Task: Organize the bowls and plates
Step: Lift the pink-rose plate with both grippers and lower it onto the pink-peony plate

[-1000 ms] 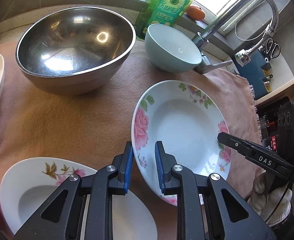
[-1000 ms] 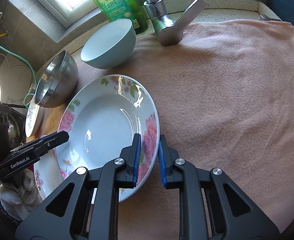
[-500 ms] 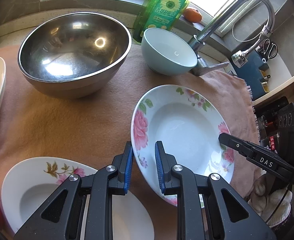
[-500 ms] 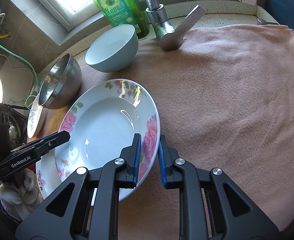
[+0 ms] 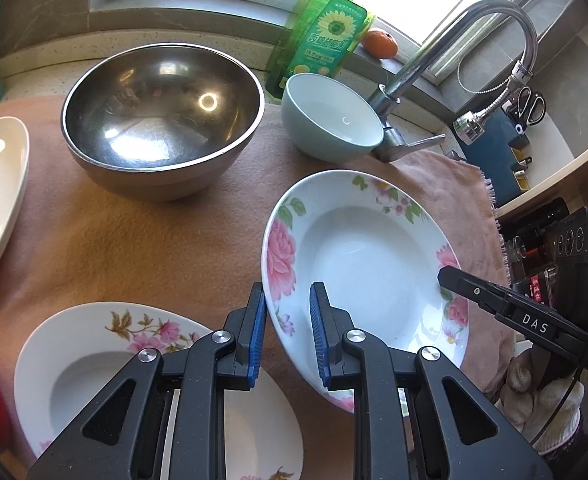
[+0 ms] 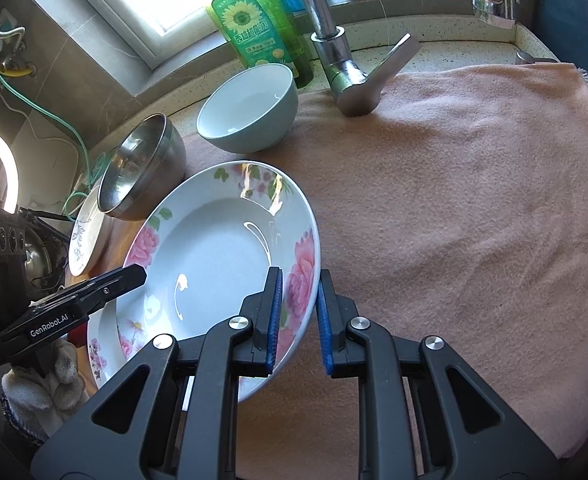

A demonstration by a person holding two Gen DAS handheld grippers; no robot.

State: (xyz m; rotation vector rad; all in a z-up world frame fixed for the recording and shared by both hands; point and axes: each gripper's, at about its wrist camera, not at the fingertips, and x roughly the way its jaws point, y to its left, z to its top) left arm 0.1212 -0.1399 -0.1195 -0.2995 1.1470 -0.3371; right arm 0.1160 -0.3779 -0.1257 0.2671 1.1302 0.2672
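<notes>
Item: rose-pattern deep plate (image 5: 368, 268), gripped by its rim on two opposite sides and tilted, clear of the pink towel (image 6: 474, 216).
Left gripper (image 5: 283, 330): jaws narrow, clamped on the near-left rim.
Right gripper (image 6: 296, 316): likewise clamped, on the right rim.
Destination (a judgement): second floral plate (image 5: 93, 356), just below-left of the left gripper.
Handling: keep both hands level and moving together; lower the plate centred so it nests, then release.
</notes>
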